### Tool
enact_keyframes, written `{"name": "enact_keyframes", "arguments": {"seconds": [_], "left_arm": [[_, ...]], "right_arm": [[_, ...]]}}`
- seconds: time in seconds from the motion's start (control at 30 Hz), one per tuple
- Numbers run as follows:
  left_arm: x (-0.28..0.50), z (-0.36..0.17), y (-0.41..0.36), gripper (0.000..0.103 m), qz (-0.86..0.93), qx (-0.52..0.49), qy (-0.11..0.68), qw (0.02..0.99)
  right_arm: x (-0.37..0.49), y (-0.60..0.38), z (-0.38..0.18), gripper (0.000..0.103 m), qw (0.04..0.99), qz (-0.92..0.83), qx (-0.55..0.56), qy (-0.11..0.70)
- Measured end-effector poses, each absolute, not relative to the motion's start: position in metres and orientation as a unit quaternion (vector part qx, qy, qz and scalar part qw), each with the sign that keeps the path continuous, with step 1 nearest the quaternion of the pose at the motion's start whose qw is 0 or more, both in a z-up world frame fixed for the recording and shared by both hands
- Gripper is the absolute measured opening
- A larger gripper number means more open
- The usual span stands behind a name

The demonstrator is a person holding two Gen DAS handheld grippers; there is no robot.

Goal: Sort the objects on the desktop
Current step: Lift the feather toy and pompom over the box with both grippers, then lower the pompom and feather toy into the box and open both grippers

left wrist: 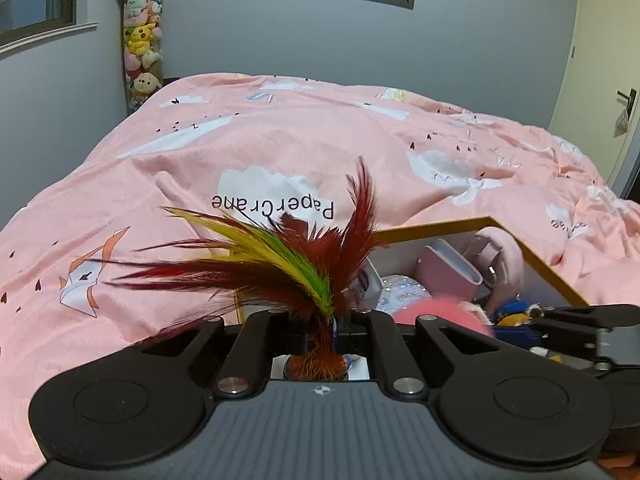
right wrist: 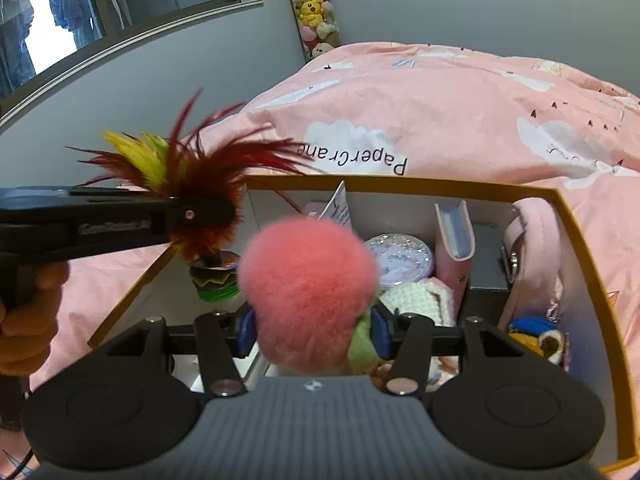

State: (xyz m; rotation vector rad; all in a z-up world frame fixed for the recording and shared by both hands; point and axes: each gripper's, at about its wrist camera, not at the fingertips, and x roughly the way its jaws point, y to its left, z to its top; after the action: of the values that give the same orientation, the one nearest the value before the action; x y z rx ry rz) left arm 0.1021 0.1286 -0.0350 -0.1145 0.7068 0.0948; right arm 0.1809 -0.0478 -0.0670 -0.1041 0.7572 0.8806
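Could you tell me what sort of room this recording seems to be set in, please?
Most likely a bedroom, perhaps a child's: a bed under a pink quilt fills the view, a tall tube of plush toys stands in the corner, and a door is at the right.

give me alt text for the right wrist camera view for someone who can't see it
The right gripper holds a fluffy pink pom-pom in its jaws above an open gold-rimmed box of small items. At left, the left gripper holds a feathered shuttlecock over the box's corner, with a pink quilt behind.
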Motion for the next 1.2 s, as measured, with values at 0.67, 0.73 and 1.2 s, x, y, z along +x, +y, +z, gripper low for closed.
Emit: {"name": "enact_keyframes", "arguments": {"seconds": [0.67,0.73,1.2], "left_arm": [[0.104,-0.046,0.125,0.024,0.05,-0.028,0.373,0.926],[0.099,-0.043,0.124,0.027,0.056,-0.024,0.369,0.927],[0.032,0.011,0.106,0.065,0.102,-0.084,0.249,0.959]], "right_arm": [[0.166,-0.082,-0.062,0.065,0.857,0.379,-0.015,0.35],[0.165,-0.083,-0.062,0.065,0.858,0.377,-0.016,0.349],[0.142,-0.1,-0.043,0.071,0.882,0.356,0.0,0.31]]}}
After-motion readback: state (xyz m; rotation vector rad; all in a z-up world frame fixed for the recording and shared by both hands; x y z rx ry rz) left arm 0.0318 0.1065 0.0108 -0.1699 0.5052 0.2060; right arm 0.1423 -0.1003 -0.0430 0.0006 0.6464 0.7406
